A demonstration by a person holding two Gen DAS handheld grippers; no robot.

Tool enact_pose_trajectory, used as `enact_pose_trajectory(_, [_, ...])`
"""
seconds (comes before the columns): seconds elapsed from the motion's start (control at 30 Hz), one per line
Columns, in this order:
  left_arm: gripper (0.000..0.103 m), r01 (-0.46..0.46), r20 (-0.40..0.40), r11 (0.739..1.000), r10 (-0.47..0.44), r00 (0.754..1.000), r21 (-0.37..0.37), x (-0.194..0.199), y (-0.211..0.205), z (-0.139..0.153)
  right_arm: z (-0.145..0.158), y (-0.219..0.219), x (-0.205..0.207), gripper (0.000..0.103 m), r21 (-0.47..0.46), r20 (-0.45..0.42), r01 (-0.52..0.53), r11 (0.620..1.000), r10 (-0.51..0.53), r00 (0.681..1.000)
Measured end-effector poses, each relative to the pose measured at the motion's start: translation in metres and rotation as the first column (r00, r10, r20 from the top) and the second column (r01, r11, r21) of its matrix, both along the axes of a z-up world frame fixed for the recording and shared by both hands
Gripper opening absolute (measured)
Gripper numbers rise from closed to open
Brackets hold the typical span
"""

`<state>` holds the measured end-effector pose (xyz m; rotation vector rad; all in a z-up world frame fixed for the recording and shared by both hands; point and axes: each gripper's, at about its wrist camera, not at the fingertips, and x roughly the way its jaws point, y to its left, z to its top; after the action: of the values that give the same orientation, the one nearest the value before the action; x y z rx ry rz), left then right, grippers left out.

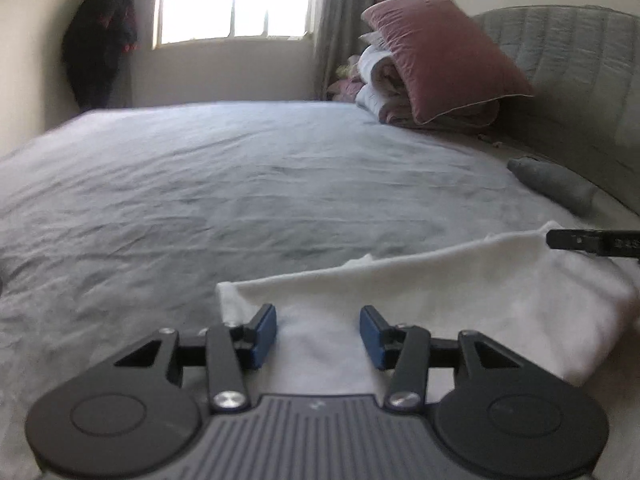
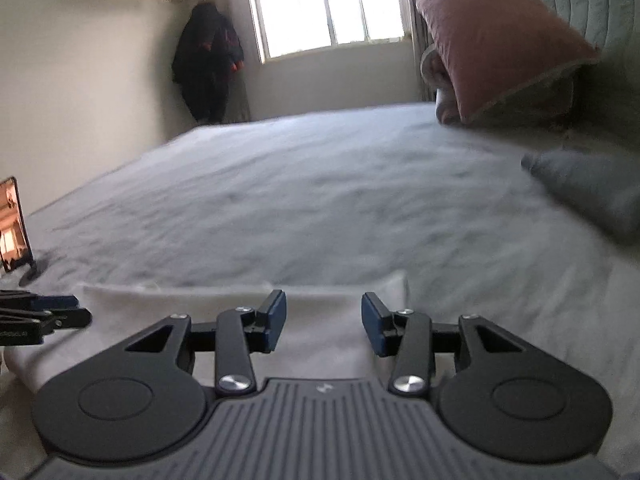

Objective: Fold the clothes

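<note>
A white folded garment (image 1: pixel 440 292) lies on the grey bed sheet (image 1: pixel 240 184) near the front edge. My left gripper (image 1: pixel 318 334) is open, its blue pads over the garment's left part, holding nothing. The tip of the right gripper (image 1: pixel 592 242) shows at the garment's far right corner. In the right wrist view the same white garment (image 2: pixel 320 328) lies under my right gripper (image 2: pixel 323 326), which is open and empty. The left gripper (image 2: pixel 44 312) shows at the left edge, over the garment's left end.
A pink pillow (image 1: pixel 444 56) sits on folded bedding (image 1: pixel 380 84) by the grey headboard (image 1: pixel 580 80). A folded grey cloth (image 1: pixel 556 186) lies at the right. A dark coat (image 1: pixel 100 44) hangs in the corner. A phone on a stand (image 2: pixel 14 224) stands at the left.
</note>
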<state>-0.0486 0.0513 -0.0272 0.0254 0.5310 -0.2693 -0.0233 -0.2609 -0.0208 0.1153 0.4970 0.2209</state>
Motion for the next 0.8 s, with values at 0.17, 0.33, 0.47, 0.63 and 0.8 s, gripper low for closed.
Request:
enact_pose_trajectory(0.17, [0.048, 0.025, 0.004, 1.000, -0.025, 1.000, -0.005, -0.014, 0.015, -0.001, -0.011, -0.011, 0.005, 0.045, 0.043, -0.032, 0.001, 0.999, 0.000, 0.999])
enact_pose_trajectory(0.33, [0.048, 0.048, 0.032, 0.998, -0.049, 0.998, 0.031, -0.029, 0.017, -0.003, -0.009, -0.008, 0.005, 0.045, 0.033, -0.029, 0.008, 0.999, -0.007, 1.000])
enact_pose_trajectory(0.47, [0.060, 0.017, 0.030, 0.999, -0.018, 0.999, 0.042, -0.040, 0.025, -0.003, -0.005, 0.001, 0.001, 0.051, -0.002, -0.021, 0.033, 0.999, -0.033, 0.999])
enact_pose_trajectory(0.63, [0.060, -0.022, -0.019, 0.997, 0.021, 1.000, -0.072, -0.050, 0.047, 0.001, 0.004, 0.016, -0.004, 0.064, -0.009, -0.009, 0.048, 0.999, -0.048, 0.999])
enact_pose_trajectory(0.8, [0.063, -0.077, -0.055, 0.990, 0.071, 0.996, -0.116, -0.054, 0.064, 0.008, 0.008, 0.030, -0.006, 0.071, -0.009, -0.009, 0.047, 0.999, -0.047, 0.999])
